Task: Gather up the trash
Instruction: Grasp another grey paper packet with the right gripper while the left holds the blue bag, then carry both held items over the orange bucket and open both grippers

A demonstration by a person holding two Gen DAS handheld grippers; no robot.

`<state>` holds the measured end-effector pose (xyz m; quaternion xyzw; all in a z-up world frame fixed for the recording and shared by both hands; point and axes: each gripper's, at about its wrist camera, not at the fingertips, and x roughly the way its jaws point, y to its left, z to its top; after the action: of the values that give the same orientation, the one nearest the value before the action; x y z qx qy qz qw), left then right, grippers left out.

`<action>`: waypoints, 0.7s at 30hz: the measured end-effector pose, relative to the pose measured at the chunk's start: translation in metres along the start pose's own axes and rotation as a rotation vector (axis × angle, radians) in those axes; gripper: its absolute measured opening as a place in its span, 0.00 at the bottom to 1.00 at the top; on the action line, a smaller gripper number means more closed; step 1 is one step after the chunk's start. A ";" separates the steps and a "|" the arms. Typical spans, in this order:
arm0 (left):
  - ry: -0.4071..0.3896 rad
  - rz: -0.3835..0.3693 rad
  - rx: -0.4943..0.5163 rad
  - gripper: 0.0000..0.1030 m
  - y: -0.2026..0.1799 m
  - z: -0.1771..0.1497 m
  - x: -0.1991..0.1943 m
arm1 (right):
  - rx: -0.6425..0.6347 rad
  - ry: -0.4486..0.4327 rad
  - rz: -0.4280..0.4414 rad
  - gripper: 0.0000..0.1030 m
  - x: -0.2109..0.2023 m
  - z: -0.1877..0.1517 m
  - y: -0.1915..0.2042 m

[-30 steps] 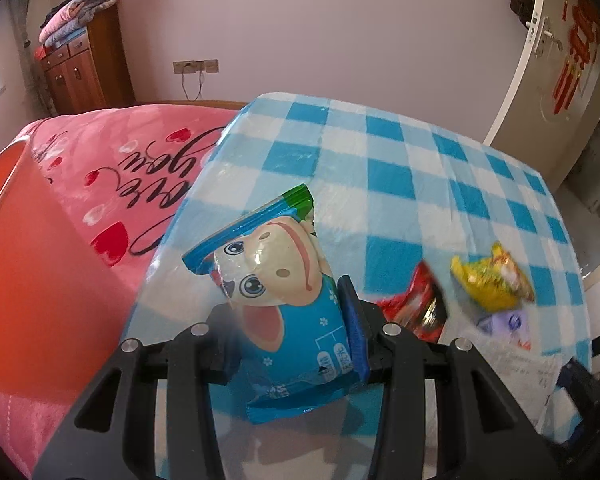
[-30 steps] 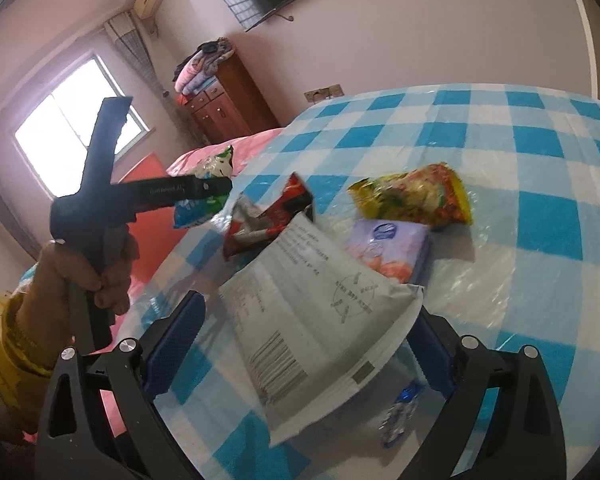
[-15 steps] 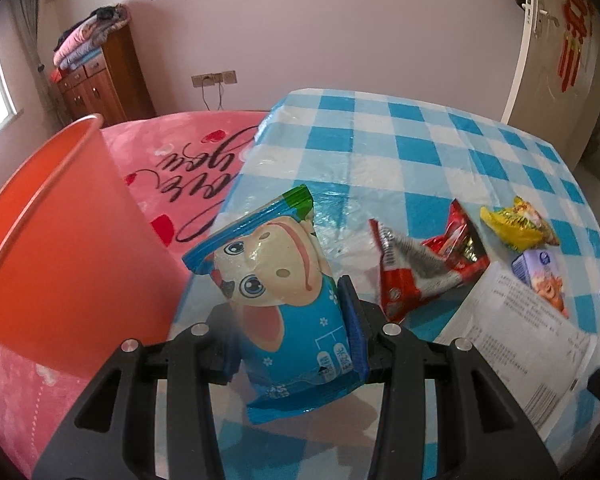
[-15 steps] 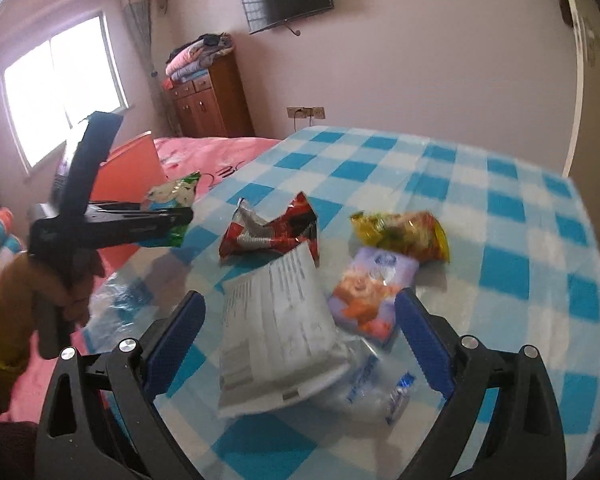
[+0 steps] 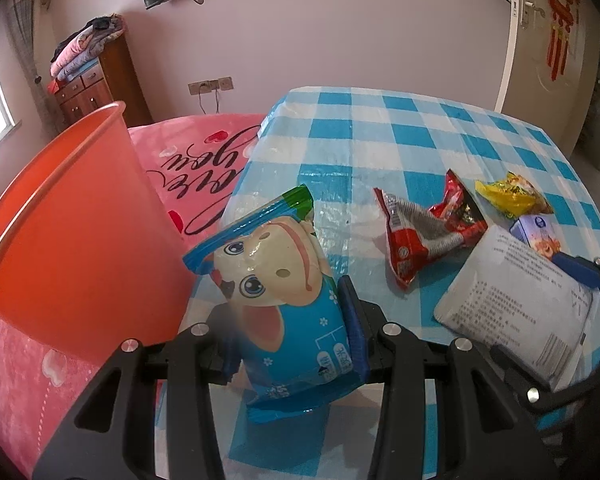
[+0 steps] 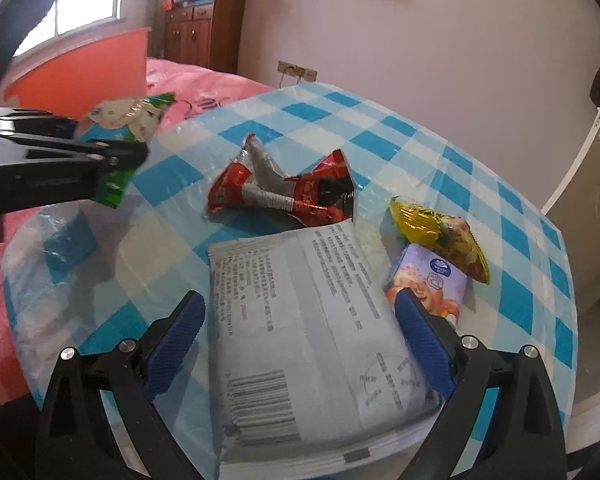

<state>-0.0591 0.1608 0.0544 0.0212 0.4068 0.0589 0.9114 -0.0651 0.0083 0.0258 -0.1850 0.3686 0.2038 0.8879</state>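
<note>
My left gripper (image 5: 288, 320) is shut on a blue snack bag with a cartoon puppy (image 5: 280, 280), held above the table's left edge beside the orange bin (image 5: 72, 232). It also shows in the right wrist view (image 6: 116, 128). My right gripper (image 6: 300, 328) is open, its blue pads on either side of a grey printed mailer bag (image 6: 308, 336) that lies on the checked table (image 6: 420, 144). The mailer bag also shows in the left wrist view (image 5: 512, 300). A red wrapper (image 6: 292, 192), a yellow packet (image 6: 440, 228) and a purple tissue pack (image 6: 432, 284) lie beyond.
A pink bedspread (image 5: 196, 160) lies behind the bin. A wooden cabinet (image 5: 96, 84) with folded blankets stands at the wall, and a white door (image 5: 548, 40) is at the right. The table's near edge drops off under my right gripper.
My left gripper with the puppy bag has drawn back and left, bringing the orange bin into fuller view. My right gripper has closed in around the mailer bag, still open.
</note>
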 end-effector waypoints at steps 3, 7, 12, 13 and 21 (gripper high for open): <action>0.005 -0.010 0.001 0.43 0.002 -0.004 0.000 | -0.006 0.021 -0.008 0.92 0.009 0.000 0.002; 0.019 -0.027 0.008 0.43 0.003 -0.010 0.000 | -0.022 0.021 -0.033 0.91 0.012 -0.002 0.007; 0.036 -0.051 0.008 0.43 0.005 -0.018 0.000 | -0.018 0.010 -0.043 0.79 0.008 -0.004 0.008; 0.039 -0.056 0.007 0.43 0.006 -0.019 0.000 | -0.014 0.008 -0.041 0.77 0.007 -0.005 0.008; 0.046 -0.098 -0.012 0.43 0.012 -0.024 -0.003 | 0.089 -0.008 0.023 0.75 -0.005 -0.006 -0.005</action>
<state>-0.0804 0.1722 0.0418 -0.0055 0.4278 0.0172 0.9037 -0.0692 0.0006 0.0263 -0.1403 0.3760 0.1979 0.8943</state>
